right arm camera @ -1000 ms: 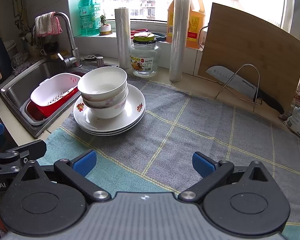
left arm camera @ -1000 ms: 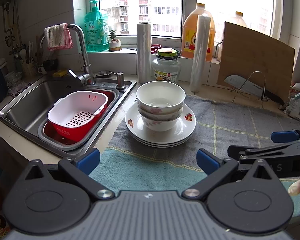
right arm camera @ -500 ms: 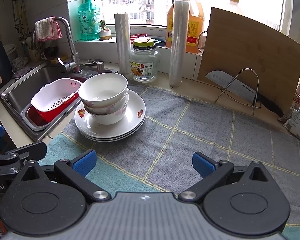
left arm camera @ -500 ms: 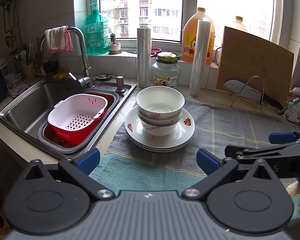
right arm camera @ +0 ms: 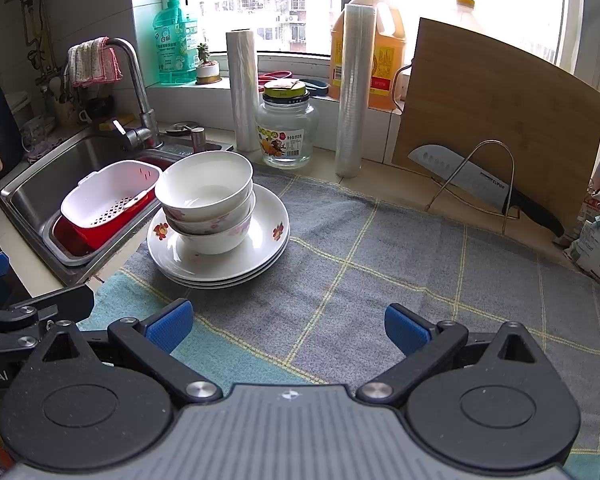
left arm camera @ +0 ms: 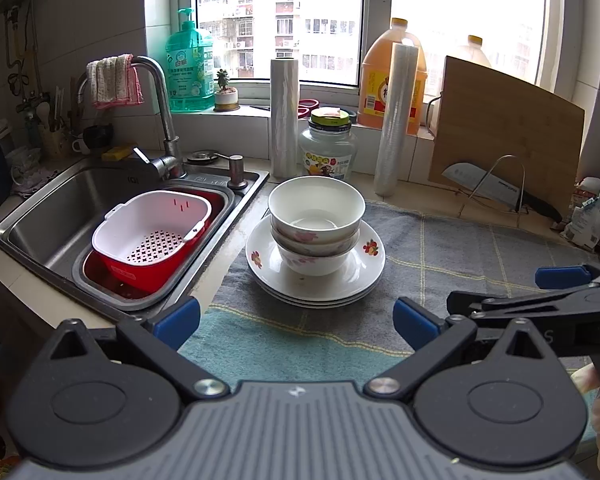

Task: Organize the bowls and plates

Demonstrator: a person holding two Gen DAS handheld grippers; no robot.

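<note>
Three white flowered bowls [left arm camera: 317, 216] are nested in a stack on a stack of white flowered plates [left arm camera: 364, 268] on the grey checked cloth, next to the sink. The bowls [right arm camera: 205, 190] and plates [right arm camera: 260, 246] also show in the right wrist view, at the left. My left gripper [left arm camera: 296, 318] is open and empty, low over the cloth's near edge, in front of the stack. My right gripper [right arm camera: 287, 322] is open and empty, beside the left one and to the right of the stack. Neither touches the dishes.
A steel sink [left arm camera: 60, 204] holds a white strainer basket [left arm camera: 152, 232] in a red tub. Behind the stack stand a glass jar [left arm camera: 328, 148], two film rolls [left arm camera: 396, 120] and an oil jug. A cutting board [right arm camera: 496, 120] and a knife on a wire rack [right arm camera: 472, 178] stand at the right.
Both grippers have drawn back and risen a little, so the stack looks farther off. The dishes have not moved. Both grippers stay open.
</note>
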